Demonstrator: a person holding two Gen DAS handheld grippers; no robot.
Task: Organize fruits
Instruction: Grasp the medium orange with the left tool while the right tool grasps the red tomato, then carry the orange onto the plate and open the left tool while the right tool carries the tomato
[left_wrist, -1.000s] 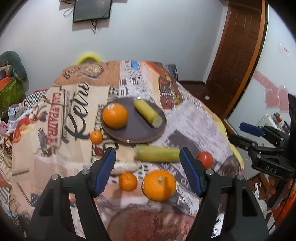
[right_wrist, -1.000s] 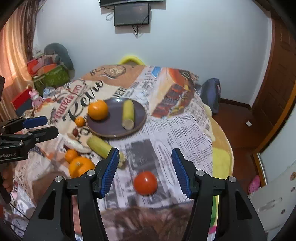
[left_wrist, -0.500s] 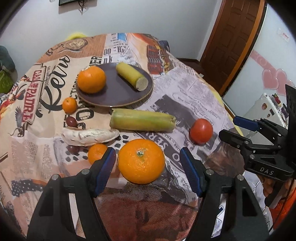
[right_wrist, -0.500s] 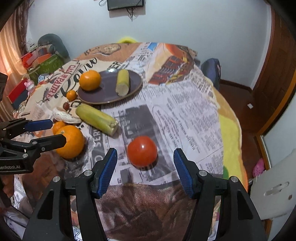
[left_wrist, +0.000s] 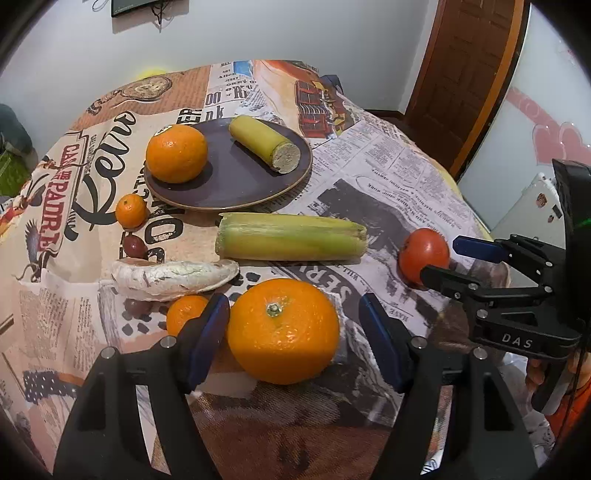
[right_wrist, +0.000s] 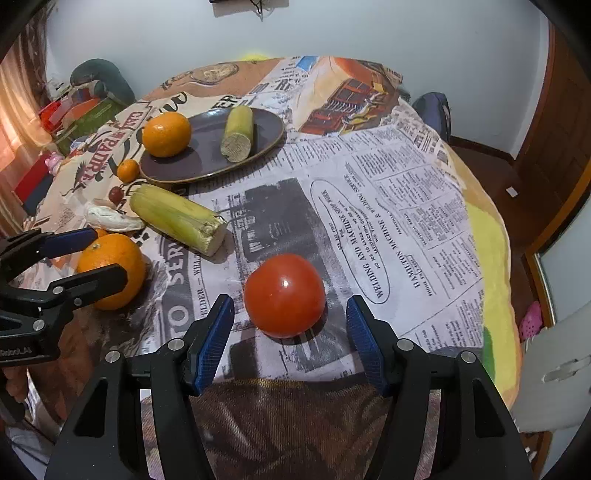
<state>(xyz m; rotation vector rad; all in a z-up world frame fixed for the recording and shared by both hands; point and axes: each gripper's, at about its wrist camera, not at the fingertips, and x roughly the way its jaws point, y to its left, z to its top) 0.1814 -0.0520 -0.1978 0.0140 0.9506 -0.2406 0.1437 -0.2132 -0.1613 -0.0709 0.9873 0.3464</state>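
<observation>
Two fruits bracketed: left gripper has a big glossy orange with a green stem nub between parted fingers, and right gripper has parted fingers either side of a shiny red tomato, pads clear of both. Both fruits sit on the newsprint tablecloth, near edge, below the dark plate. Versus a second ago, both grippers have dropped closer and each fruit fills more of its view; right jaws have just been opening.

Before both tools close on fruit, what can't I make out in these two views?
- Left wrist view: small orange mandarin part-hidden by the left tool's finger.
- Left wrist view: red tomato, near side covered by the right tool.
- Right wrist view: large orange crossed by the left tool.
</observation>
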